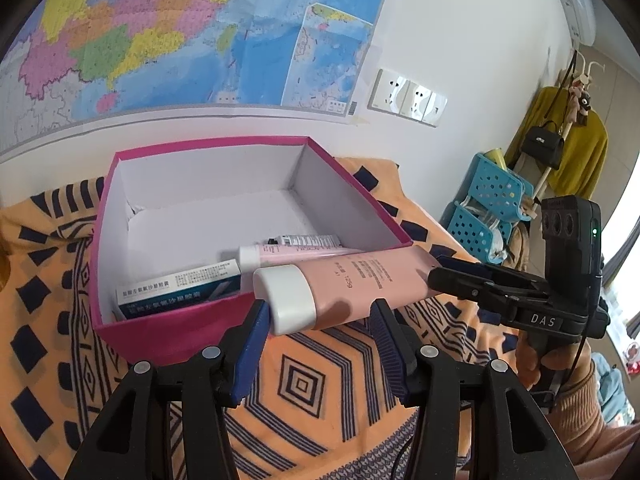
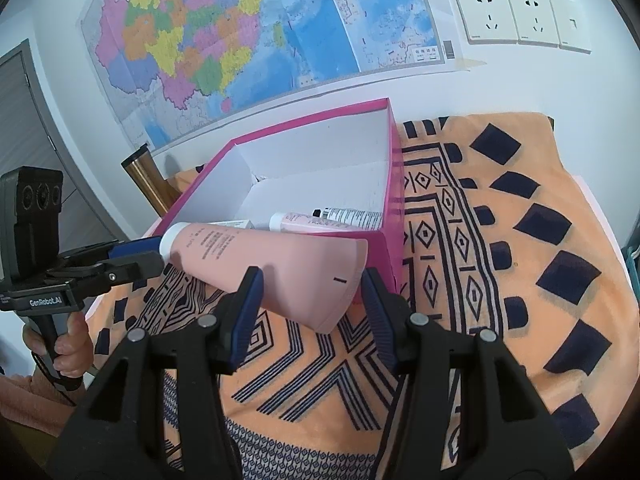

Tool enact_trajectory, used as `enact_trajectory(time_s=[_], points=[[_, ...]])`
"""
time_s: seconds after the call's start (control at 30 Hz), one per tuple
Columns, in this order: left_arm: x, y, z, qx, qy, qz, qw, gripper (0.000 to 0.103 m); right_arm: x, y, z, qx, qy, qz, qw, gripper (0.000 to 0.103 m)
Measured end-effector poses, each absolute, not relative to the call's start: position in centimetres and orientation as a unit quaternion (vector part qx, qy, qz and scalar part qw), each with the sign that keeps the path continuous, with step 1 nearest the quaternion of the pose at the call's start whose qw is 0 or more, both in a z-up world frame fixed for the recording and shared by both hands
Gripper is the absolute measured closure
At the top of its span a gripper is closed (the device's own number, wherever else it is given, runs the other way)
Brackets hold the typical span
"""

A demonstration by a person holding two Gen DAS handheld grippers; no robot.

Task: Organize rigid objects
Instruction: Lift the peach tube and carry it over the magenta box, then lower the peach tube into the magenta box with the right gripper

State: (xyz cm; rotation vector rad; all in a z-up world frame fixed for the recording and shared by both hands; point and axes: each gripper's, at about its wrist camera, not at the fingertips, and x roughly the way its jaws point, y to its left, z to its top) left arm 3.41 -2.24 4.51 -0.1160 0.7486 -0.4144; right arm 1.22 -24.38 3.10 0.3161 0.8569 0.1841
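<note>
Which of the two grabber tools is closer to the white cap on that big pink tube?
Left. The left gripper has the white cap between its fingers. The right gripper is at the opposite, flat end of the pink tube.

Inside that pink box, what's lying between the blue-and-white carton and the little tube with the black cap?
A small pink tube with a white cap lies between them, seen in both wrist views.
</note>
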Motion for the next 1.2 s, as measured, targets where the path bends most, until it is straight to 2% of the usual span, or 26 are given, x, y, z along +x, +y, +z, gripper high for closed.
enact_trajectory(time_s=[1.2], points=[[5.7, -2.8, 5.3, -0.051, 0.354, -0.186, 0.915, 0.051, 4.3, -25.6, 3.6, 0.143, 0.402, 0.084, 0.9, 0.049]])
